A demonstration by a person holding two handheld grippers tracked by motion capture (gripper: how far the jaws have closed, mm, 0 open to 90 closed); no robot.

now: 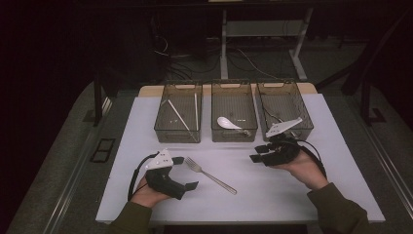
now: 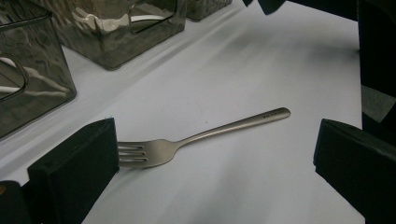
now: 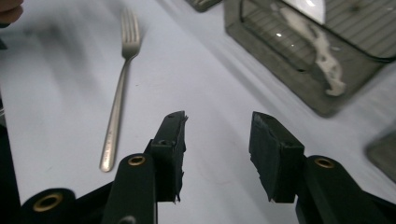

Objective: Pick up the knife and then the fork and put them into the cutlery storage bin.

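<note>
While the fork [image 1: 210, 174] lies untouched, both the left gripper [image 1: 187, 171] and right gripper [image 1: 255, 155] have fingers apart.

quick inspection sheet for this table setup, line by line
surface: white table, bare around the fork
job's things: fork flat on the table, between the grippers, untouched
clutter: three bins at the far edge; sticks in the left one, white spoon in the middle one
grippers: left gripper open beside the tines; right gripper part open, nothing between its fingers
cables: black cable loops from the left gripper
surroundings: dark floor, desk legs and wires behind
</note>
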